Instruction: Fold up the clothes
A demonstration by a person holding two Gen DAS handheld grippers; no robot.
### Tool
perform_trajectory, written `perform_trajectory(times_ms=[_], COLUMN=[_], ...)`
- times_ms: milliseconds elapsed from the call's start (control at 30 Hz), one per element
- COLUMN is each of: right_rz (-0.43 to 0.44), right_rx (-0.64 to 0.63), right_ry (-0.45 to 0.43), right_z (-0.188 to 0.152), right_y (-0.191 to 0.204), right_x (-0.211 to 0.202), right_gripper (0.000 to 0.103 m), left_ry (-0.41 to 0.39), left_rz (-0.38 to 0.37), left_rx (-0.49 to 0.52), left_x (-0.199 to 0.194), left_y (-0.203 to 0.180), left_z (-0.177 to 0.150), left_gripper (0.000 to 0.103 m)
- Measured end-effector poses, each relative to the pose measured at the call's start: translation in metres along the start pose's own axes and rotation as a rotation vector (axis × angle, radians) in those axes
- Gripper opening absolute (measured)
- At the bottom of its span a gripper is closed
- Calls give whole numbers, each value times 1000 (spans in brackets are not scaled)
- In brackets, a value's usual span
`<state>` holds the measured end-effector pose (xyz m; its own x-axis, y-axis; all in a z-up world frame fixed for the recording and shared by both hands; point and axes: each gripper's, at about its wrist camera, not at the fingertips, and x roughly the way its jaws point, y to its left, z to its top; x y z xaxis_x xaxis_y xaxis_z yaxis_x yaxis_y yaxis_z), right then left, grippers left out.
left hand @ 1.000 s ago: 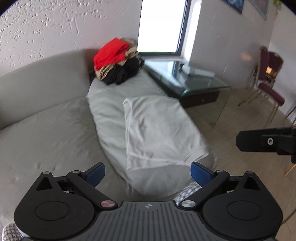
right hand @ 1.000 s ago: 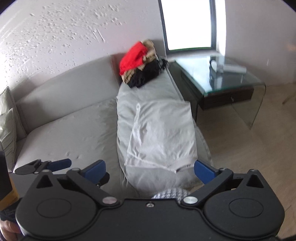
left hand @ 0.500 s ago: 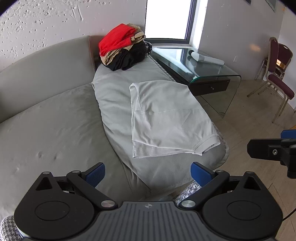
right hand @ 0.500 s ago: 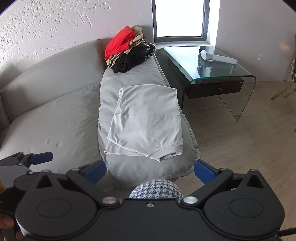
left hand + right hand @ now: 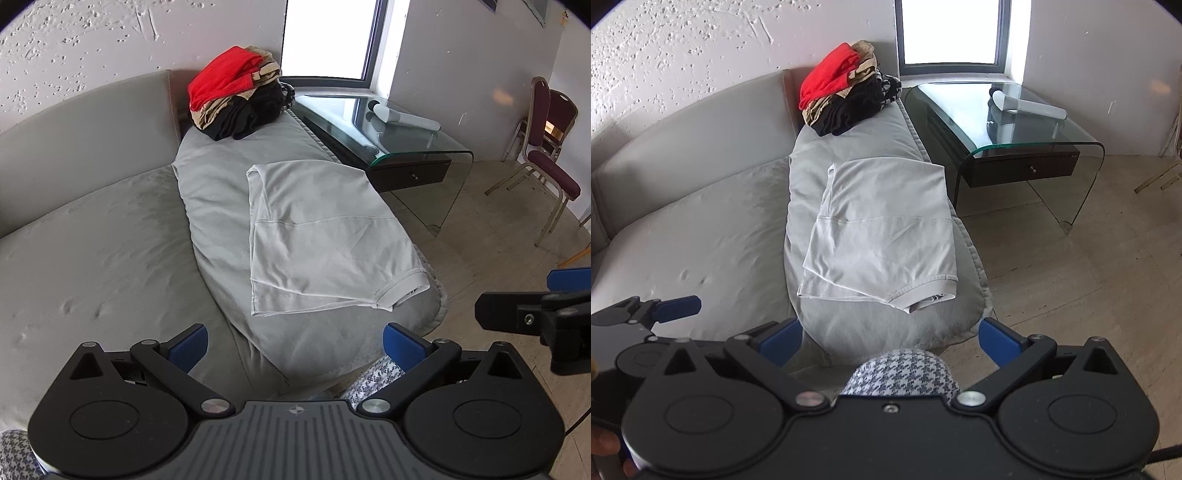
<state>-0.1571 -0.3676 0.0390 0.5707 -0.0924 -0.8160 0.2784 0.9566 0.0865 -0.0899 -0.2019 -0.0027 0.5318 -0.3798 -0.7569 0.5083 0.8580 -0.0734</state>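
A light grey T-shirt lies folded lengthwise on the long grey cushion of the sofa; it also shows in the right wrist view, its collar end nearest me. My left gripper is open and empty, held back above the cushion's near end. My right gripper is open and empty, also back from the shirt, above my knee in houndstooth cloth. The right gripper shows at the right edge of the left wrist view.
A pile of red, tan and black clothes sits at the cushion's far end by the wall. A glass side table stands right of the sofa, with chairs beyond. The grey sofa seat spreads to the left.
Both grippers have pulled back and risen from the shirt, so more of the cushion and floor shows. The shirt lies unchanged. Both stay open.
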Motion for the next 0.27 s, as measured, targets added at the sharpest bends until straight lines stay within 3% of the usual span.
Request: perform_trajectory(times_ms=[267], right_rz=[5], right_rx=[-1], right_ry=[5], right_z=[-1], right_y=[1], right_x=[3], right_gripper=[103], left_ry=[-23], left_rz=[-3], left_rx=[4], left_x=[0], left_y=[0], left_z=[-1], left_gripper=[103])
